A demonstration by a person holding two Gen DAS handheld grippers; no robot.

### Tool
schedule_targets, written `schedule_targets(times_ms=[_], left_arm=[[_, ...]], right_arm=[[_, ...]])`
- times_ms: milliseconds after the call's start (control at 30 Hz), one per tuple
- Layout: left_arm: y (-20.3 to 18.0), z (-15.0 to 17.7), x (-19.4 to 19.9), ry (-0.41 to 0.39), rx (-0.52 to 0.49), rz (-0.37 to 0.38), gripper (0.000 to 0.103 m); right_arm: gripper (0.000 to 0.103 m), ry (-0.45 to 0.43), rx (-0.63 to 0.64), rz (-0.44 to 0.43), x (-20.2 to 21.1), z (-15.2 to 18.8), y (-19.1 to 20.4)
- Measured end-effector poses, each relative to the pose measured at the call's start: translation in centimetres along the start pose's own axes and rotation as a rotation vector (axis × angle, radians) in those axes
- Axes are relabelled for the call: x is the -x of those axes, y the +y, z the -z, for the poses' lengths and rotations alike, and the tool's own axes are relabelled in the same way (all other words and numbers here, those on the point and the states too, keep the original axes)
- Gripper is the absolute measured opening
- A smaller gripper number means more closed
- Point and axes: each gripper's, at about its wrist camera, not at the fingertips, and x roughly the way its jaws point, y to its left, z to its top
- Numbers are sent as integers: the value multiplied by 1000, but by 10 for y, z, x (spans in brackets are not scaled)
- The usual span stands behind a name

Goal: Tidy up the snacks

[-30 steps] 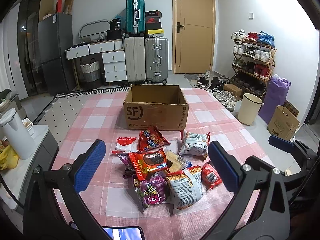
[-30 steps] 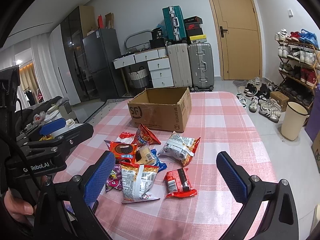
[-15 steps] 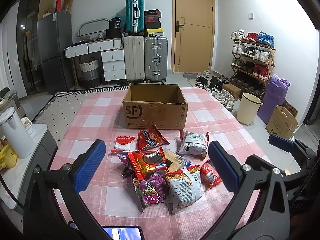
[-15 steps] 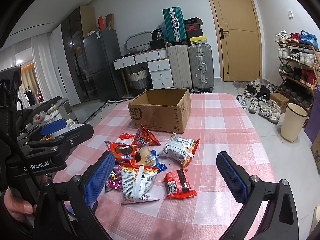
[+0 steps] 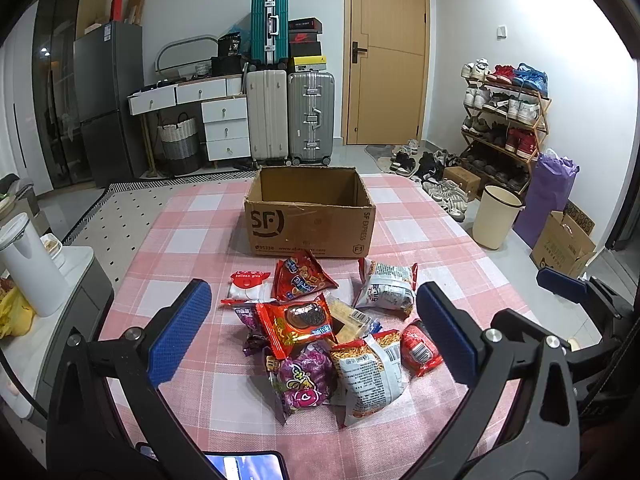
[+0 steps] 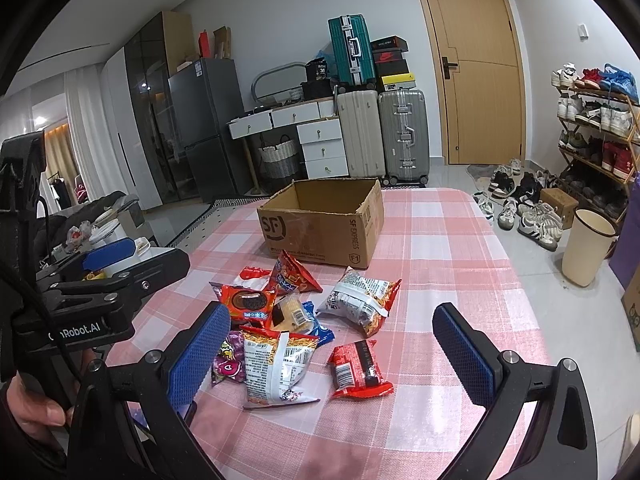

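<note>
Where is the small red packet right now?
In the right wrist view, the small red packet lies on the checked tablecloth, right of the noodle bag, nearest the camera.

Pink-checked tablecloth point(image 5: 192, 236), brown box point(image 5: 310, 228)

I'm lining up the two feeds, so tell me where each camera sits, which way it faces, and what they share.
Left wrist: on the left gripper, open, looking forward over the snack pile toward the cardboard box and door; the right gripper's blue tip shows at right.
Right wrist: on the right gripper, open, set further right, facing the same box obliquely; the left gripper and a hand show at left.
Shared: snack pile, box, checked tablecloth, suitcases, door.
</note>
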Motion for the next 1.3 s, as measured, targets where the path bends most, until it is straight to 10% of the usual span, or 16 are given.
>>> schedule_targets(times_ms=[1300], left_arm=[[6, 4, -6, 24, 19, 3, 102]], right_arm=[[103, 10, 13, -42, -5, 4, 5]])
